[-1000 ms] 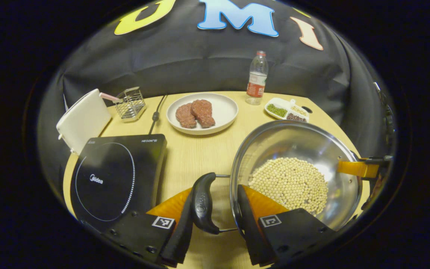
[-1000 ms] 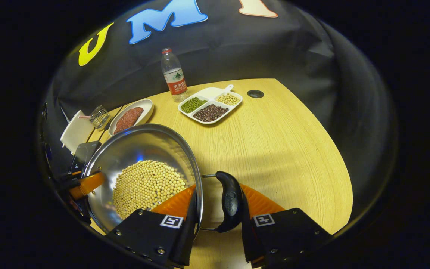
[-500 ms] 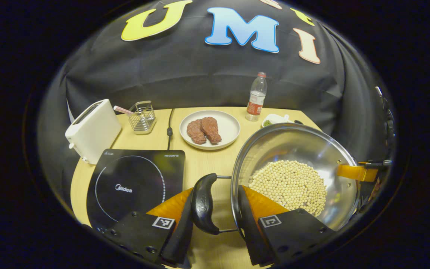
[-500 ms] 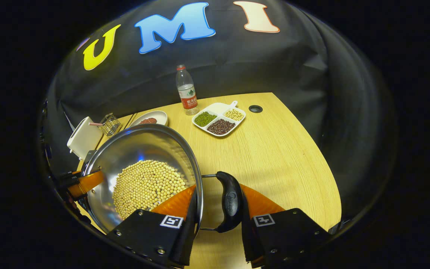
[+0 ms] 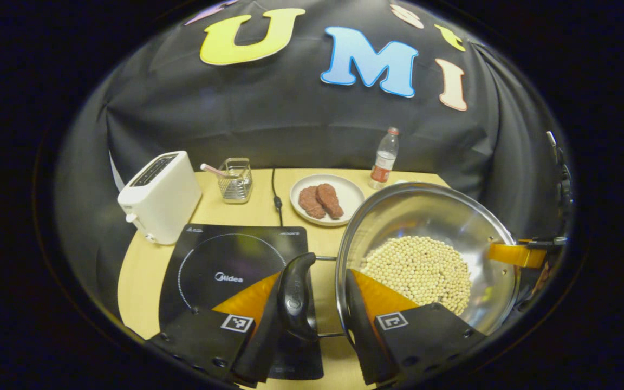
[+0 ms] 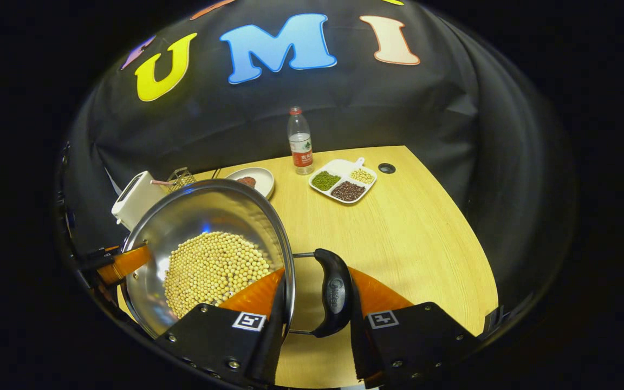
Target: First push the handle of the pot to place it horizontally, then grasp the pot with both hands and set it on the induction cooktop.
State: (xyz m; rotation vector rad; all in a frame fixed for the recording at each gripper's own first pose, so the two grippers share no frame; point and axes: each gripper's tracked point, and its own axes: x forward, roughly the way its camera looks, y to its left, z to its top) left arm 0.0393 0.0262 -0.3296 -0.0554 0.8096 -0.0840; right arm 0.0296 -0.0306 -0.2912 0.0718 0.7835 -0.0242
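Note:
A steel pot (image 5: 431,216) holding pale beans (image 5: 417,268) hangs in the air above the wooden table (image 6: 409,238). My left gripper (image 5: 313,281) is shut on the pot's left black handle (image 5: 294,298), one finger outside the handle and one inside the rim. My right gripper (image 6: 314,287) is shut the same way on the right handle (image 6: 336,292). Each gripper also appears across the pot in the other view, the right gripper (image 5: 512,253) and the left gripper (image 6: 122,260). The black induction cooktop (image 5: 225,260) lies below and left of the pot; the left handle overlaps its right edge.
A white toaster (image 5: 160,195) and a wire basket (image 5: 235,179) stand behind the cooktop, with its cord (image 5: 277,200) running back. A plate of meat (image 5: 323,197), a water bottle (image 5: 385,160) and a divided dish of beans (image 6: 343,181) sit at the back.
Both grippers have lifted the pot higher and carried it left toward the cooktop. The table looks farther below, and the left handle now overlaps the cooktop's edge.

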